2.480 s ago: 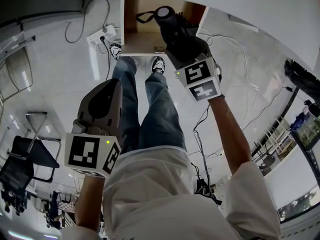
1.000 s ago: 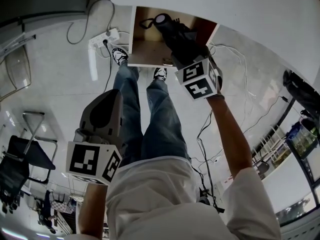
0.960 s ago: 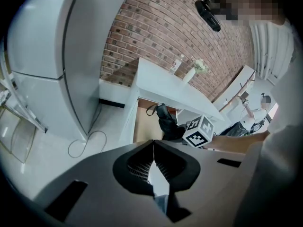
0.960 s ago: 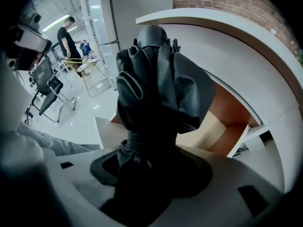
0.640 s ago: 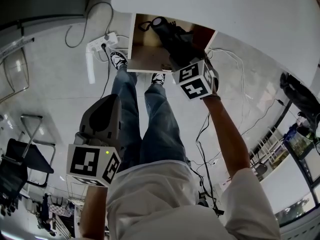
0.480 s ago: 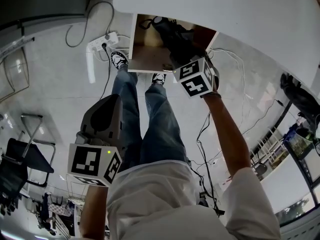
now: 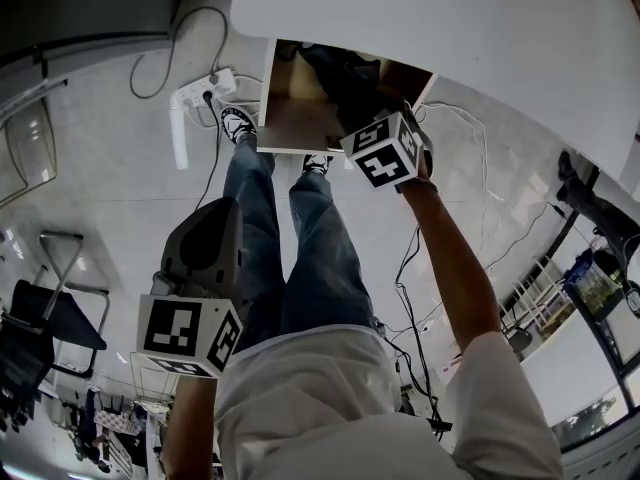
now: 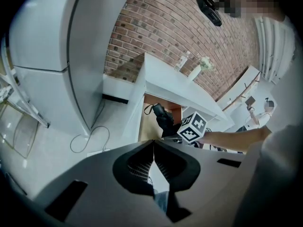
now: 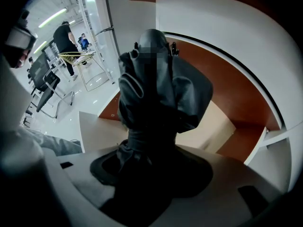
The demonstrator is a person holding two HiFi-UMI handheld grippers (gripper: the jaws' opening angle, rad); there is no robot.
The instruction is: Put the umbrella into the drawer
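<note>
Right hand-held gripper clamps one black folded fabric umbrella inside the pulled-out wooden drawer at 12 o'clock; left hand-held gripper jaws together, empty.

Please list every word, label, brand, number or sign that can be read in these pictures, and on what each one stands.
No readable word, number or brand in any view.
White marker cube of the right hand-held gripper: black square patterns only, no letters.
White marker cube of the left hand-held gripper: the same.
Folded black umbrella: no print seen.
Small clear bottle: too small to read.
</note>
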